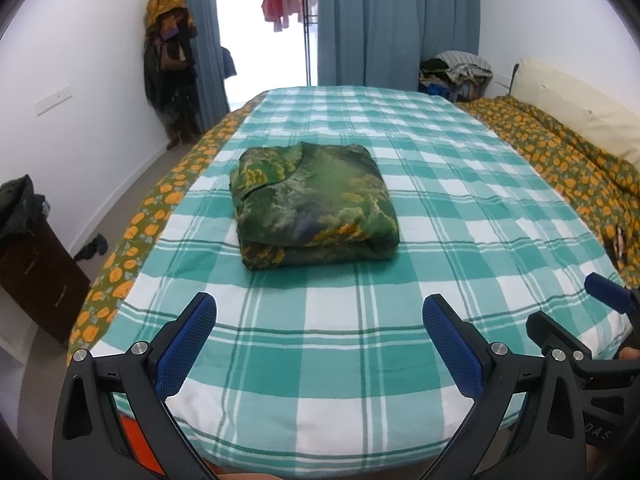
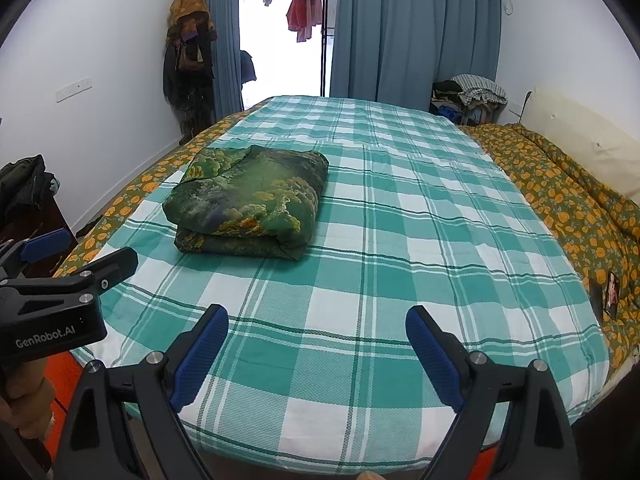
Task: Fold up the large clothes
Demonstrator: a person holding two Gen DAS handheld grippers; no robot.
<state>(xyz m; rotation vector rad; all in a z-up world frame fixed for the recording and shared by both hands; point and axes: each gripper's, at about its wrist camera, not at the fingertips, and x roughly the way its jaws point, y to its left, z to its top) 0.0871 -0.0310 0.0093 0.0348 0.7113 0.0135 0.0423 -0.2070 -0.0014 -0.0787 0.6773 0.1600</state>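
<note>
Garment: the green printed garment (image 1: 314, 204) is lying folded into a thick, squarish bundle on the checked bedspread (image 1: 400, 320), sitting at about 12 o'clock from the left gripper and about 11 o'clock from the right one.
Bundle shape: layers are stacking on one another, with a rounded fold edge facing the cameras; one flap is curling up at the bundle's far-left corner.
Left gripper: the left gripper (image 1: 320, 344) is hovering near the bed's near edge, its blue-padded fingers (image 1: 188, 344) standing wide apart and gripping nothing.
Right gripper: the right gripper (image 2: 318, 354) is hovering beside it, fingers likewise spread, nothing between them.
Contact: neither tool is touching the garment; both are sitting well apart from it.
Progress: the folding is looking essentially complete, judging by the compact bundle.
Remaining: perhaps tucking that loose flap or squaring the edges; no other unfolded garment is showing on the bedspread.
Surroundings: an orange-flowered quilt (image 2: 568, 200) is bunching along the bed at 2 o'clock; blue curtains (image 2: 408, 28) are hanging at 12 o'clock.
</note>
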